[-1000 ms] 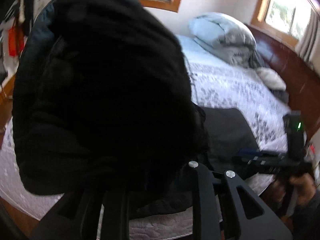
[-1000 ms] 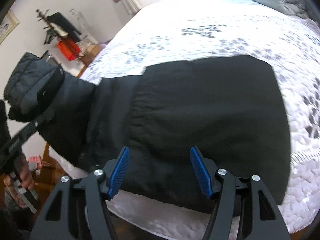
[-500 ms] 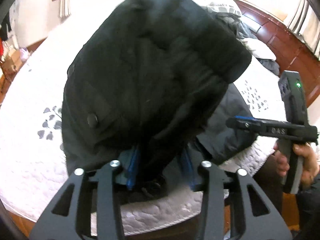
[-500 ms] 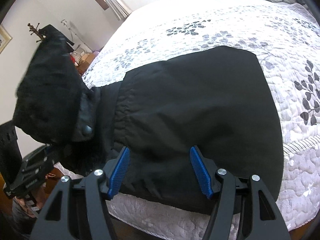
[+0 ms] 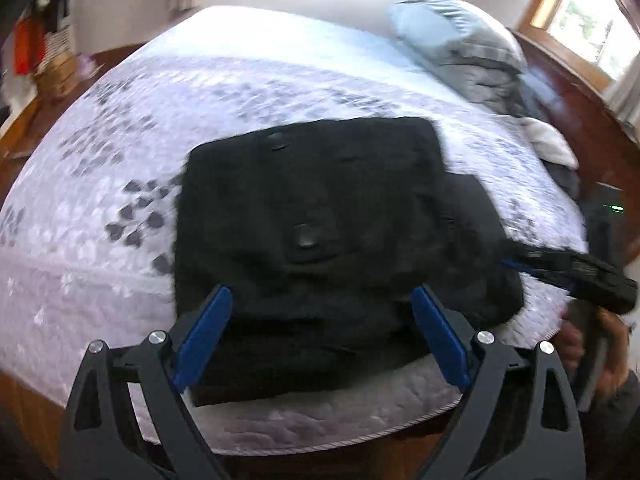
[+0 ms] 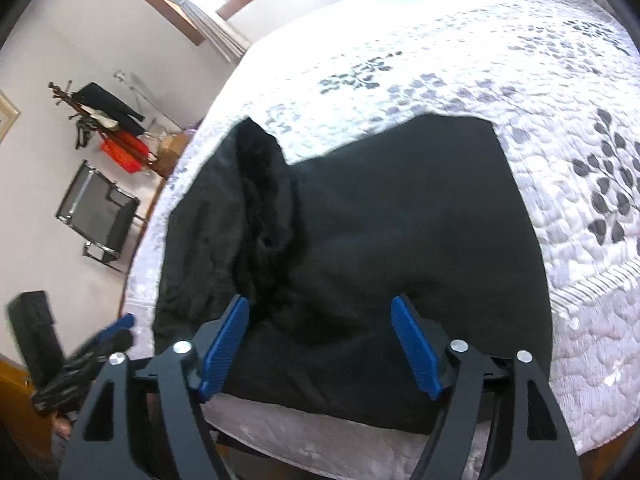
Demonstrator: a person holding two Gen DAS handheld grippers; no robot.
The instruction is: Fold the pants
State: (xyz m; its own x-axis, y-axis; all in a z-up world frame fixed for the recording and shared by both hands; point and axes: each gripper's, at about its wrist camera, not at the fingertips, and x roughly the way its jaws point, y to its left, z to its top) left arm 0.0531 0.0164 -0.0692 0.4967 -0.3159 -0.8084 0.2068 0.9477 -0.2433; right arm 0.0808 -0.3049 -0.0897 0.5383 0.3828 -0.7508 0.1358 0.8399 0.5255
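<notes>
Black pants [image 5: 320, 220] lie folded on the bed [image 5: 100, 220], just ahead of my left fingers [image 5: 208, 328]. My left gripper [image 5: 322, 334] has just been opening; it now stands wide and holds nothing, the cloth lies below it. My right gripper [image 6: 320, 344] has also just been opening a little, it is wide too and empty, above the near edge of the pants. I judge the fold is laid down, so the good next step is to press the raised ridge [image 6: 260, 208] flat and line up the edges. Beyond the fingers a pillow [image 5: 452, 36] sits far off. At the left side a rack [image 6: 104, 120] and chair [image 6: 96, 212] stand by the wall. Nothing blocks me.
</notes>
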